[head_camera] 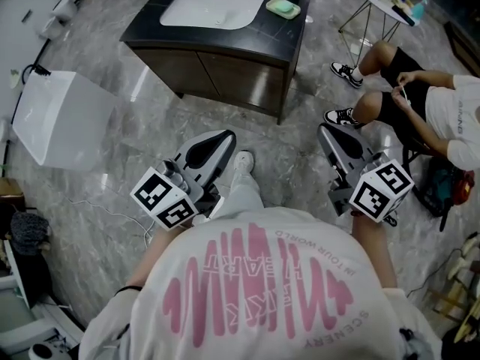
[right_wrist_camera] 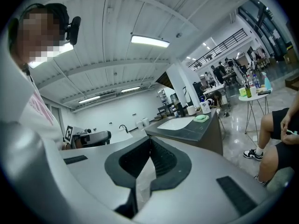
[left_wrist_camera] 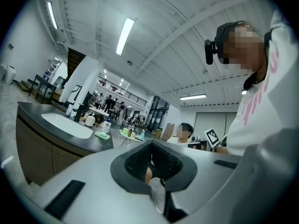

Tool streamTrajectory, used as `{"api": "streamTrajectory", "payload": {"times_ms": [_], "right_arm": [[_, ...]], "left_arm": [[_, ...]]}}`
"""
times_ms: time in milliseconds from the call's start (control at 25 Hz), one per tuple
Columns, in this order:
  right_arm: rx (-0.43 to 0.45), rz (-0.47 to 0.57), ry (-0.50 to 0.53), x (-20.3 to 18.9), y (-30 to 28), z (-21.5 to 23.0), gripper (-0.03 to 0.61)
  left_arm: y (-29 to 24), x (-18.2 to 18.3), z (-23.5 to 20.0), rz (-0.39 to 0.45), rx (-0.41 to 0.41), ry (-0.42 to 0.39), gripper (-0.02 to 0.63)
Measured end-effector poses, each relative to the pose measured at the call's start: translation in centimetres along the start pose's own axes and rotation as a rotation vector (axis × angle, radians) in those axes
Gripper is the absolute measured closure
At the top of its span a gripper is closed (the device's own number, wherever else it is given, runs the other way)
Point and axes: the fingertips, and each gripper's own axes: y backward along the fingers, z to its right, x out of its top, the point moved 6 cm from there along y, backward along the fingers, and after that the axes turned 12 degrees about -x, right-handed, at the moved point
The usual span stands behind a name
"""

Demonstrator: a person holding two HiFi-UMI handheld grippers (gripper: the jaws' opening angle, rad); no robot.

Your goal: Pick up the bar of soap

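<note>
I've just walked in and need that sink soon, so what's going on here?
A person wearing a head camera stands on the marble floor some way from the vanity. They hold a left hand-held gripper and a right hand-held gripper, both shut, empty and pointed towards it. The green bar of soap sits in its dish on the counter, right of the basin, and has not yet been reached. A seated person is off to the right.

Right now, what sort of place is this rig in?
Probably an open studio or lab hall, not a real bathroom: a freestanding vanity with a white sink stands mid-floor, a softbox-like light near it, a seated person nearby.
</note>
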Motion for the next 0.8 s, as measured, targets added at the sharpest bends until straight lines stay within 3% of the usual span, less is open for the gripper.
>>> {"api": "streamTrajectory", "payload": {"times_ms": [800], "right_arm": [[-0.138,0.032,-0.042,7.2,-14.9,3.7,0.566]], "left_arm": [[-6.1,7.5,-18.4,-0.049,-0.154,0.026,0.604]]}}
